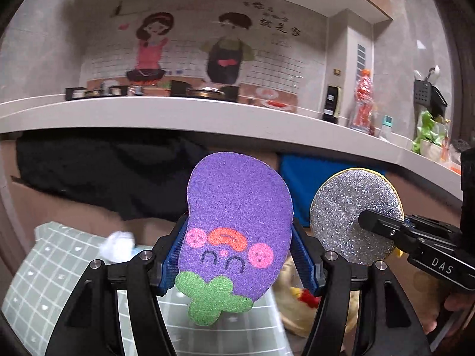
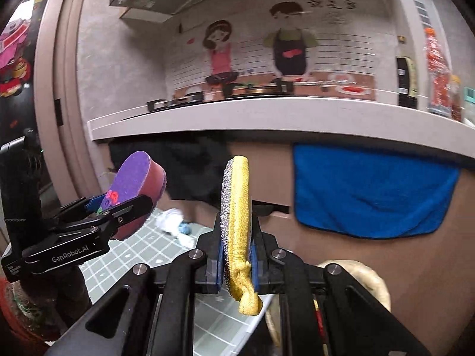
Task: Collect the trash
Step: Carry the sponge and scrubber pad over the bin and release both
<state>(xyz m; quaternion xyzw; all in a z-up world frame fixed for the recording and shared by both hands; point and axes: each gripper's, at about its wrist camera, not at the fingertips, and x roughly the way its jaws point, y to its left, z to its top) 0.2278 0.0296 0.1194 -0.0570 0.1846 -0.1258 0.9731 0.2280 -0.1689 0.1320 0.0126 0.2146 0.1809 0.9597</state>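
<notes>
Between the blue pads of the left tongs, at the middle of the left wrist view, sits a purple eggplant-shaped sponge, gripped by its edges with its printed face and green stem turned toward the camera. At 3 o'clock from it, the right tongs are clamped on a round glittery silver scrubber with a yellow rim. From the right wrist view that scrubber stands edge-on, its yellow knit backing to the right, pinched tight between the closed tongs. The left tongs appear at 9 o'clock there, carrying the sponge. Below, on a green gridded mat, lies a crumpled white tissue. A blue towel hangs under the white bench at 3 o'clock.
</notes>
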